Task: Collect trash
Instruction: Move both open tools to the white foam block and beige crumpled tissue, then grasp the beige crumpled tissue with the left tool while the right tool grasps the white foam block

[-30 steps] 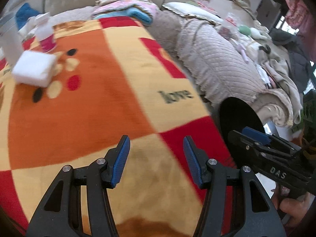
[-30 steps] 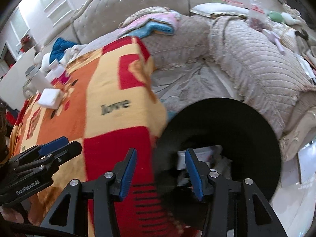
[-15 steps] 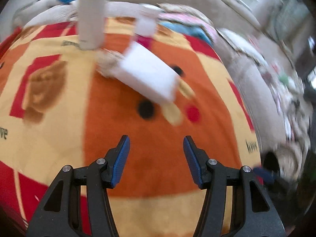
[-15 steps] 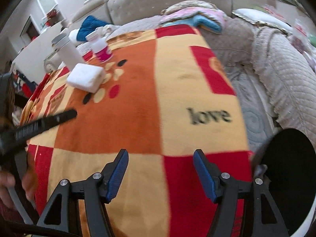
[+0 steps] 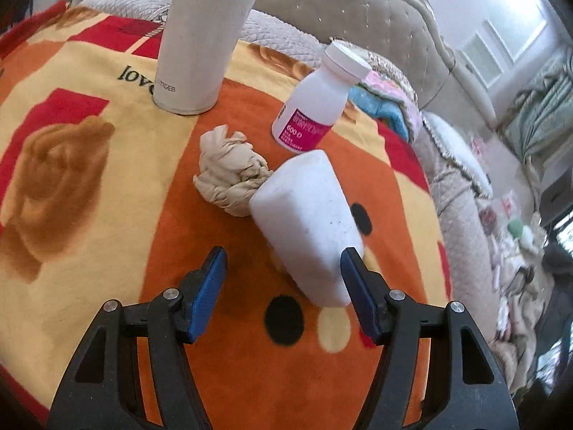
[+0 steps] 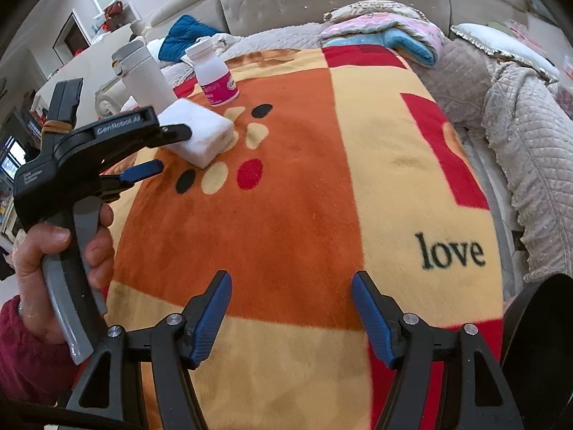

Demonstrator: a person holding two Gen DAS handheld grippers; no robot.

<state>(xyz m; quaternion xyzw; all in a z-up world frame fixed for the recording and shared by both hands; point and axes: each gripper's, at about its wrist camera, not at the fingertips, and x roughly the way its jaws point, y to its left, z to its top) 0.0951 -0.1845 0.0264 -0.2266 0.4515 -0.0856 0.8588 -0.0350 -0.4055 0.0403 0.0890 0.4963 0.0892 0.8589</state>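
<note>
My left tongs (image 5: 283, 268) have just been widening; their blue pads stand apart, pressing nothing, with the near end of a white rectangular foam block (image 5: 309, 225) between them. The crumpled beige tissue wad (image 5: 231, 172), the trash, lies mid-frame touching that block's far left side. Behind it, at upper centre, a tall white steel flask (image 5: 200, 39) reads "TIGER"; right of it a white pill bottle (image 5: 315, 105) with a pink label reads "600 D". The orange, yellow and red fleece blanket (image 6: 304, 215) says "love". My right tongs (image 6: 292, 304), at lower centre of their view, gape empty.
</note>
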